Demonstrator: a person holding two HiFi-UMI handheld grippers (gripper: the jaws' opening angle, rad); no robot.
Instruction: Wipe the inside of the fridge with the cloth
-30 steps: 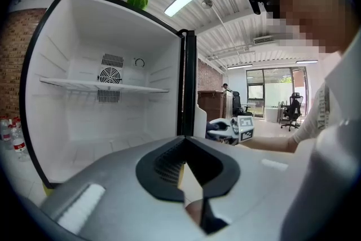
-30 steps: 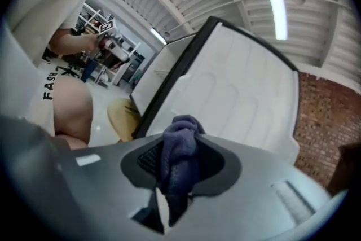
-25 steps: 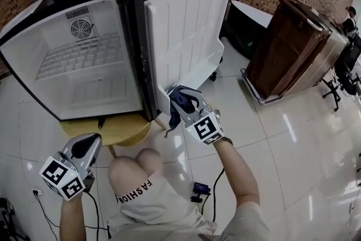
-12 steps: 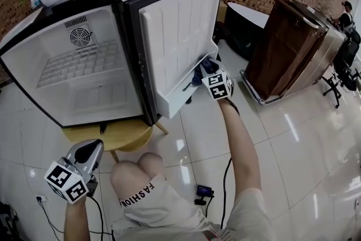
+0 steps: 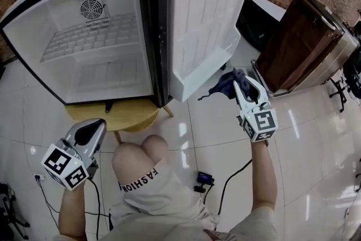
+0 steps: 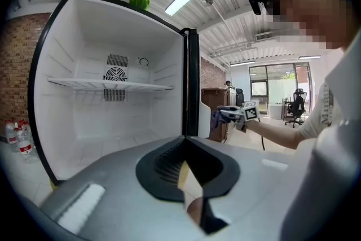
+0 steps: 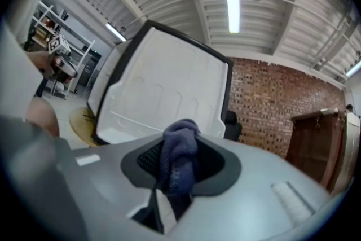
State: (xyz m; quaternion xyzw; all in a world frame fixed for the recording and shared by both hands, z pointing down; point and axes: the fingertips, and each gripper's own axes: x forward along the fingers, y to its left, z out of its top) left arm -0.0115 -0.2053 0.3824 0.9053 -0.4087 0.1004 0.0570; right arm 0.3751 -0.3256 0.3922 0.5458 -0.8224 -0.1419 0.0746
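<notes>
The small fridge (image 5: 34,20) stands open, with a white inside, a wire shelf (image 5: 84,45) and a back fan. Its door (image 5: 206,14) swings out to the right and has a low door shelf (image 5: 197,80). My right gripper (image 5: 240,80) is shut on a dark blue cloth (image 5: 224,85), which hangs just right of the door shelf's end, off the door. The right gripper view has the cloth (image 7: 179,156) bunched between the jaws, facing the door's inner face (image 7: 163,99). My left gripper (image 5: 96,126) is shut and empty, low by the knee, below the fridge.
A round wooden stool (image 5: 121,117) carries the fridge. A brown wooden cabinet (image 5: 299,42) stands right of the door. A cable and a small device (image 5: 203,180) lie on the tiled floor. Water bottles (image 6: 20,141) stand left of the fridge.
My right gripper ran the cloth along the door shelf from its near end toward the far end, then pulled back off the door to the right. The left gripper stayed put.
</notes>
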